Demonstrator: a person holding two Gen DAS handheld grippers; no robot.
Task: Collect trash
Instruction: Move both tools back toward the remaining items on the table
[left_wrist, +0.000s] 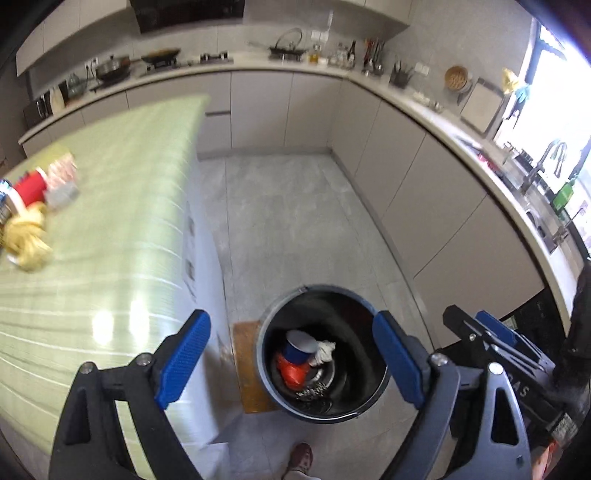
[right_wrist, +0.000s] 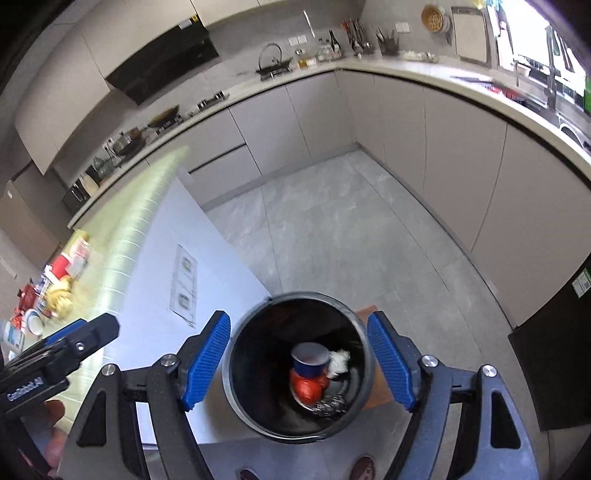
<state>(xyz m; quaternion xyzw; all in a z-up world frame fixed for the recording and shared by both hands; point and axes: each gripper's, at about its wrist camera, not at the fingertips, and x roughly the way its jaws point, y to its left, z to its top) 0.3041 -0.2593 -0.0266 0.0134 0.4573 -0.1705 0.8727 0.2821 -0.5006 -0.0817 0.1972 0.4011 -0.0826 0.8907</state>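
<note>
Grey tile floor (left_wrist: 295, 206) below, and both grippers hang over the round black bin (right_wrist: 236, 369). Left gripper (left_wrist: 291, 363) gapes empty, right gripper (right_wrist: 299, 363) likewise. Inside: blue cup (right_wrist: 309, 363), crumpled tissue (right_wrist: 339, 363). Remaining trash (left_wrist: 27, 236), soft and yellow, lies at ten o'clock on the glossy green table (left_wrist: 122, 229), nearer the left gripper.

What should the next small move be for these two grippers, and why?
Probably swing the left gripper back to the table for the yellow wrapper. Both grippers are open and hold nothing above the bin, which already holds a blue cup and other scraps, while rubbish remains on the table.
</note>
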